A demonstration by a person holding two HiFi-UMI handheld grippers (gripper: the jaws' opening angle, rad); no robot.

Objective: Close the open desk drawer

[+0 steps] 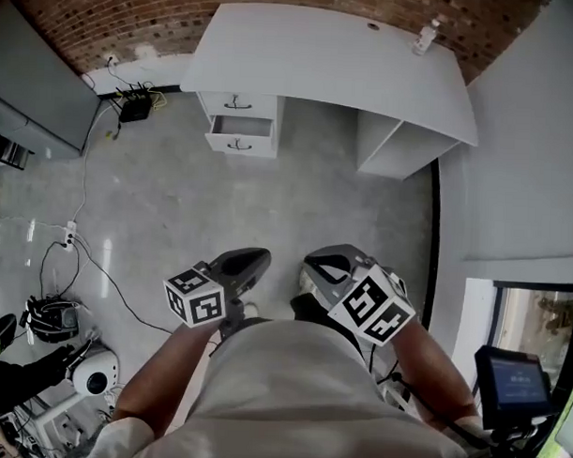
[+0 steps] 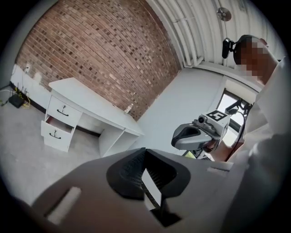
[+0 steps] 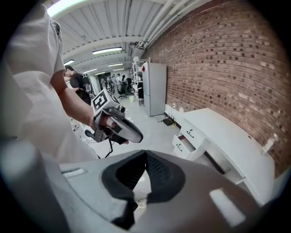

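Observation:
A white desk [image 1: 330, 56] stands against the brick wall, far ahead of me. Its lower left drawer [image 1: 241, 135] is pulled out, with a shut drawer above it. The open drawer also shows small in the left gripper view [image 2: 55, 129] and in the right gripper view [image 3: 182, 142]. My left gripper [image 1: 251, 262] and right gripper [image 1: 321, 268] are held close to my body, well short of the desk. The left gripper [image 2: 144, 152] has its pads meeting with nothing between them. So does the right gripper [image 3: 145, 154].
Bare concrete floor lies between me and the desk. Cables and a power strip [image 1: 70, 236] run along the left, with a black box [image 1: 134, 105] by the wall. Gear [image 1: 49, 316] lies at lower left. A bottle [image 1: 426, 36] stands on the desk. A white wall [image 1: 533, 166] bounds the right.

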